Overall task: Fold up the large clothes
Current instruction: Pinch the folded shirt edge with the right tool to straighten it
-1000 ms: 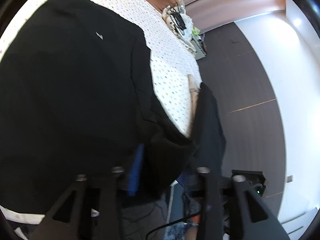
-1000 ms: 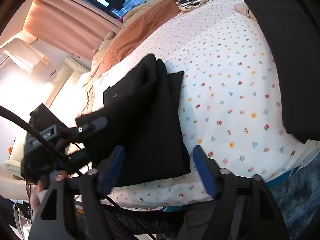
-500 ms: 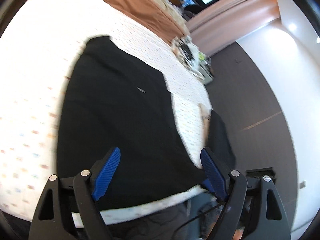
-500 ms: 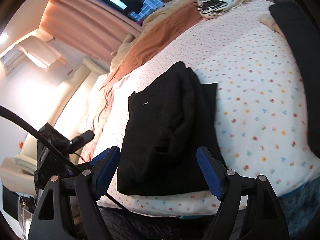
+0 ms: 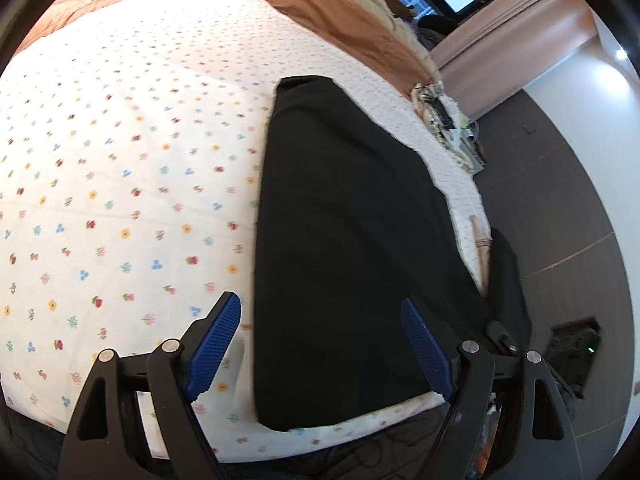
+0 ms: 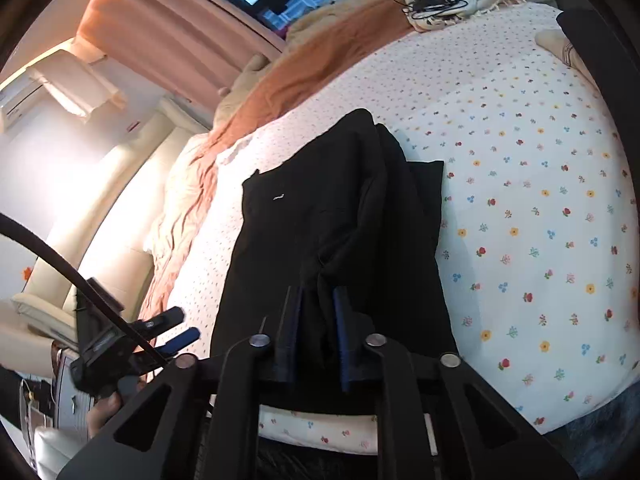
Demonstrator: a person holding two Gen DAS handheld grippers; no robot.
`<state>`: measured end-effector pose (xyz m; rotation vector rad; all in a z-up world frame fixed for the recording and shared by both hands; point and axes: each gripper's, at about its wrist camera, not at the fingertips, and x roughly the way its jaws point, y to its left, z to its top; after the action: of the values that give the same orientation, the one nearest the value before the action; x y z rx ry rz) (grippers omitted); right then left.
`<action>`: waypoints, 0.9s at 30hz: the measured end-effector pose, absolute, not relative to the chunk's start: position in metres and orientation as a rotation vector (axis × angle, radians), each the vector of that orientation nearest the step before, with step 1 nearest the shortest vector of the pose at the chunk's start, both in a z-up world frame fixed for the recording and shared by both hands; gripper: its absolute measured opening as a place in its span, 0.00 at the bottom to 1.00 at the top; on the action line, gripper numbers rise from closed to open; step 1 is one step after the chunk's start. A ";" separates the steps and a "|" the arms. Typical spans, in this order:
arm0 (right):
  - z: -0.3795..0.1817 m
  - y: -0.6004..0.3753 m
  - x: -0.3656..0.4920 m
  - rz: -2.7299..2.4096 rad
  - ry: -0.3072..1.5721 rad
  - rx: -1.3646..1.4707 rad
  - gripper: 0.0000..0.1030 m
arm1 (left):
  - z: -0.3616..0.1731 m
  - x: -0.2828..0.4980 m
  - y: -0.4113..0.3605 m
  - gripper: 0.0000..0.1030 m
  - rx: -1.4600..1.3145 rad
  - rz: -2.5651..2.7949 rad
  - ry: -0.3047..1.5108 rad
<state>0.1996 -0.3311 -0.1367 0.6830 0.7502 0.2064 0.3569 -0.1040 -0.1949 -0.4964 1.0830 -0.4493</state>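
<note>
A black garment point(image 5: 344, 240) lies folded lengthwise on the floral bedsheet point(image 5: 120, 168), reaching the bed's near edge. My left gripper point(image 5: 320, 344) is open and empty above the garment's near end. In the right wrist view the same black garment point(image 6: 328, 208) lies in a long fold with a raised ridge. My right gripper point(image 6: 318, 320) is shut on a fold of the garment near its front end. The left gripper point(image 6: 176, 332) shows in the right wrist view at the lower left, off the garment.
A rust-brown blanket point(image 6: 320, 64) and beige bedding lie across the far side of the bed. A cloth with black cables point(image 6: 436, 4) sits at the far corner. Another dark garment point(image 5: 508, 280) hangs over the bed's right edge. Dark floor point(image 5: 560, 208) lies to the right.
My left gripper let go of the black garment, opened and pulled back toward the bed edge. My right gripper moved in and closed on a fold of the garment.
</note>
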 end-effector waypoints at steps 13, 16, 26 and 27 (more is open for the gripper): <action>-0.194 -0.343 0.169 0.096 0.851 0.678 0.08 | -0.222 0.363 -0.113 0.79 -0.468 -0.461 1.135; -0.186 -0.341 0.169 0.103 0.878 0.654 0.09 | -0.223 0.367 -0.113 0.78 -0.467 -0.467 1.131; -0.130 -0.372 0.186 0.147 0.783 0.665 0.72 | -0.222 0.407 -0.116 0.68 -0.481 -0.489 1.111; -0.127 -0.375 0.192 0.138 0.780 0.662 0.72 | -0.224 0.411 -0.116 0.66 -0.485 -0.488 1.114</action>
<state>0.1916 -0.3755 -0.1275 0.6625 0.7797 0.1381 0.4113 -0.1158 -0.2236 -0.4855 1.1136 -0.4880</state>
